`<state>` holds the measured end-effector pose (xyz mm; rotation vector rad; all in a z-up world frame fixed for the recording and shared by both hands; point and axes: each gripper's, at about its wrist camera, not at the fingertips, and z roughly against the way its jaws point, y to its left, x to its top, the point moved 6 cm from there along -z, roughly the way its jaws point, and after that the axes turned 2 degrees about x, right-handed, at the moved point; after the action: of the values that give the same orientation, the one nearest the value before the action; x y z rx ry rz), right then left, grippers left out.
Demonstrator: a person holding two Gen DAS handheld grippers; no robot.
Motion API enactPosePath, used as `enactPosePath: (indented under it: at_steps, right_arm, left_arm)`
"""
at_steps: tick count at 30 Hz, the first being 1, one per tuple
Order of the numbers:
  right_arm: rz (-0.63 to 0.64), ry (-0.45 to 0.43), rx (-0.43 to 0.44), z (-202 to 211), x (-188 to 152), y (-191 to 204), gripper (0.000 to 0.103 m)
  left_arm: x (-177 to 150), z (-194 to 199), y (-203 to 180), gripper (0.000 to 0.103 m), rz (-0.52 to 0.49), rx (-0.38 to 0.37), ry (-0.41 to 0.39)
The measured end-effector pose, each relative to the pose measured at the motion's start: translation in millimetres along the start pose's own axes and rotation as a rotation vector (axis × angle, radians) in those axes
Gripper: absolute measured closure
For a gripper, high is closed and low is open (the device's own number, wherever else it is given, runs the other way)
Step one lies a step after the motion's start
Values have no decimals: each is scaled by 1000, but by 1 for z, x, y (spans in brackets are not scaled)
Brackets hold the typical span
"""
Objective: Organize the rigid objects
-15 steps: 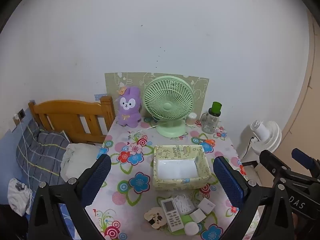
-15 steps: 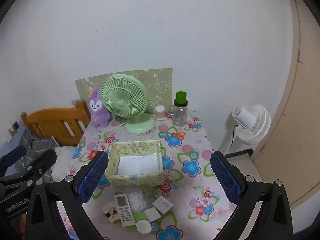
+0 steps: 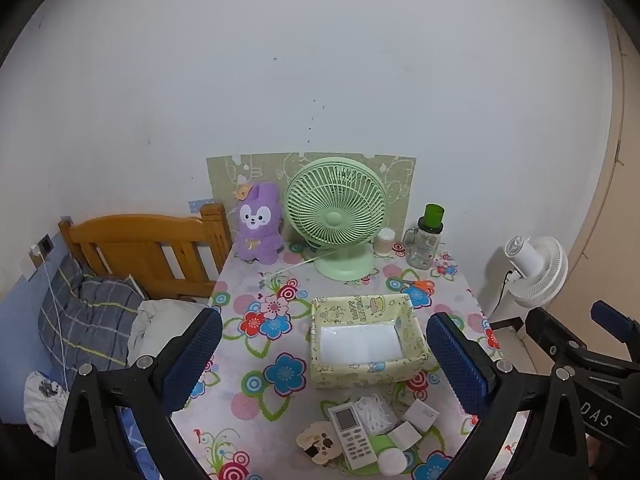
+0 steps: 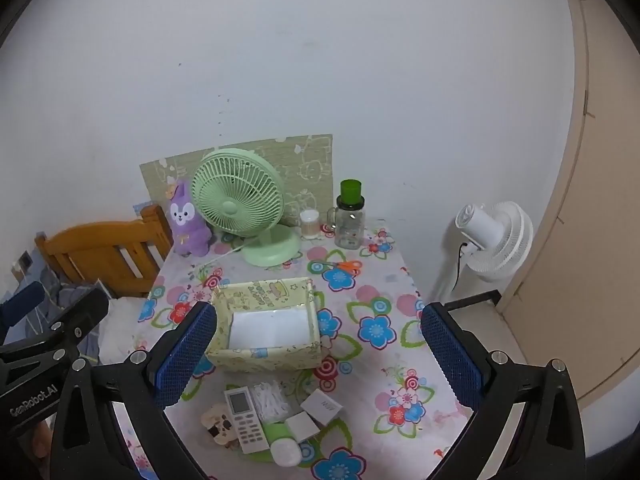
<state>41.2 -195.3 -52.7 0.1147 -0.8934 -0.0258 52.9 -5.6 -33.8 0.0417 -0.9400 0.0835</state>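
Observation:
A pale yellow-green fabric box [image 3: 366, 342] [image 4: 267, 326] stands empty in the middle of the flowered table. In front of it lie a white remote control [image 3: 352, 436] [image 4: 245, 418], a bag of white bits [image 3: 374, 412], two small white boxes [image 3: 420, 414] [image 4: 322, 406], a green-and-white tube [image 3: 390, 456] [image 4: 282, 444] and a beige bear-shaped item [image 3: 318, 444] [image 4: 218, 424]. My left gripper [image 3: 324, 364] is open and empty, raised above the table's near side. My right gripper [image 4: 318, 354] is open and empty, at the same height.
At the table's back stand a green desk fan [image 3: 336, 216], a purple plush rabbit [image 3: 258, 226], a cotton swab jar [image 3: 385, 242] and a green-lidded glass jar [image 3: 426, 238]. Orange scissors [image 3: 418, 284] lie nearby. A wooden bed [image 3: 140, 248] is left, a white floor fan [image 3: 534, 266] right.
Both grippers have shifted only slightly; the scene sits a little lower in the views. Nothing on the table moved.

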Motion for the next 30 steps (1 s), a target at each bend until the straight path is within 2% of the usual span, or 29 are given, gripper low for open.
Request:
enactPosePath:
  at_steps: [6,30]
  right_arm:
    - [4,-13,7,2,3,3,0]
    - [11,-34,28,4,2,8,0]
  left_arm:
    - [-7,-1,0,0,4,8,-2]
    - [0,3,9,0,14,30,-6]
